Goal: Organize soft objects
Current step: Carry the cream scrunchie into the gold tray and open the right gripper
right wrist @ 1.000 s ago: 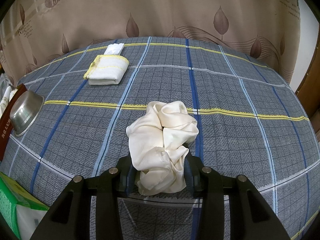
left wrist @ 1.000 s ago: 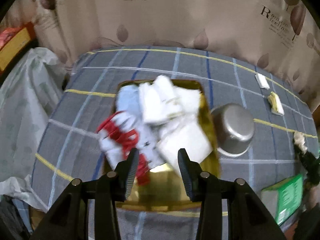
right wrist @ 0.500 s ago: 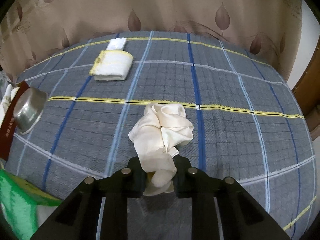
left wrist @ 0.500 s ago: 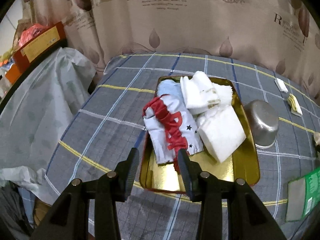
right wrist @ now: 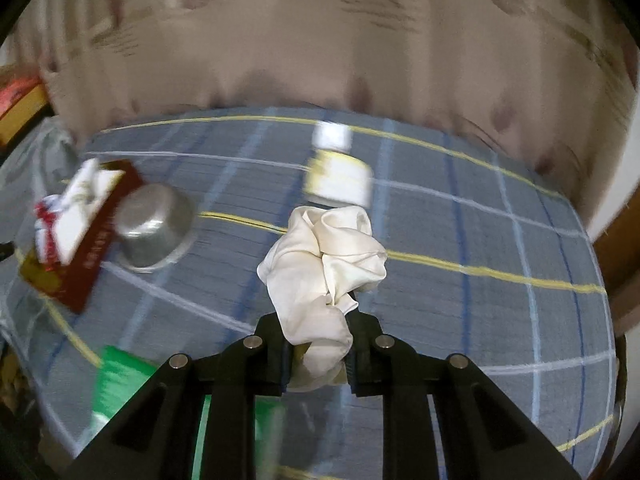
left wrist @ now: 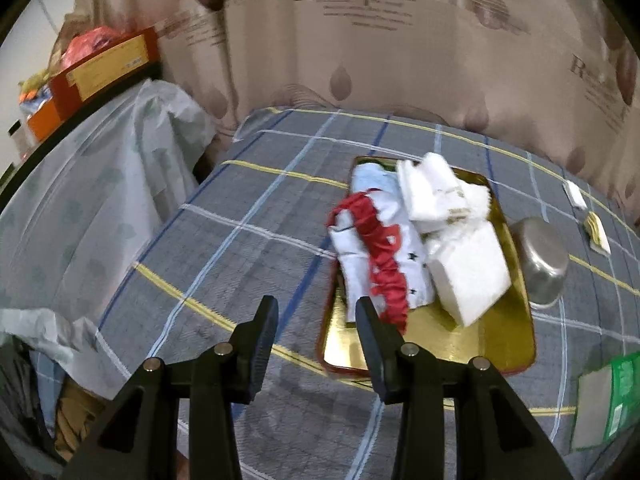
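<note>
Pinching a crumpled cream cloth (right wrist: 324, 264) between its jaws, the right gripper (right wrist: 318, 350) holds it clear above the checked bedspread (right wrist: 480, 240); the left gripper (left wrist: 316, 316) hangs with jaws spread and nothing between them, just beside the near corner of a gold tray (left wrist: 472, 340). That tray holds a heap of folded white cloths (left wrist: 464, 272) and a white garment with red trim (left wrist: 380, 260). A steel bowl (left wrist: 544, 264) lies tipped just beside the tray. Farther off, a folded towel (right wrist: 340, 178) is blurred, and a green packet (left wrist: 604, 400) is cut off at the edge.
</note>
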Action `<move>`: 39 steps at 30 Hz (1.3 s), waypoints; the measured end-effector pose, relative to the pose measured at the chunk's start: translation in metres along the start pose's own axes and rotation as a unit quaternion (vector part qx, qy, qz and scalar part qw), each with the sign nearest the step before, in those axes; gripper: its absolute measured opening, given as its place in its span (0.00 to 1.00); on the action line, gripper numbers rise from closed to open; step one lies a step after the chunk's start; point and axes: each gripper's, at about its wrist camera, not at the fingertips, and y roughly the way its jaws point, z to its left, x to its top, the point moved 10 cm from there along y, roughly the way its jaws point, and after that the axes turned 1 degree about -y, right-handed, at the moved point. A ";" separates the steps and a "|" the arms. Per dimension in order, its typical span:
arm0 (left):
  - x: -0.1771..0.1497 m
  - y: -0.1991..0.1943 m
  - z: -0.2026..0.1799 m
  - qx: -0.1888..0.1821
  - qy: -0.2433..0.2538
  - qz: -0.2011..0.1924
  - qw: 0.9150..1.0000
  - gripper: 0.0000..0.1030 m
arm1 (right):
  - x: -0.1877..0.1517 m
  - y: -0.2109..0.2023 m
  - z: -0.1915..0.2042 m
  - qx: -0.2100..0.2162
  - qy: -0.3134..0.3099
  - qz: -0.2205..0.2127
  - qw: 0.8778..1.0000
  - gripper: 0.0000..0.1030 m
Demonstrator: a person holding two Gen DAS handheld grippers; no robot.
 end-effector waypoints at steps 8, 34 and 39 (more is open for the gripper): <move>-0.004 0.006 0.020 0.024 -0.020 0.012 0.999 0.40 | 0.016 -0.015 0.110 0.077 -0.057 -0.006 0.995 0.18; -0.010 0.017 0.053 0.066 -0.047 0.023 0.996 0.40 | 0.029 0.034 0.331 0.195 -0.170 0.006 0.966 0.20; -0.012 0.020 0.062 0.073 -0.060 0.029 0.995 0.40 | 0.031 0.048 0.347 0.198 -0.166 0.011 0.966 0.20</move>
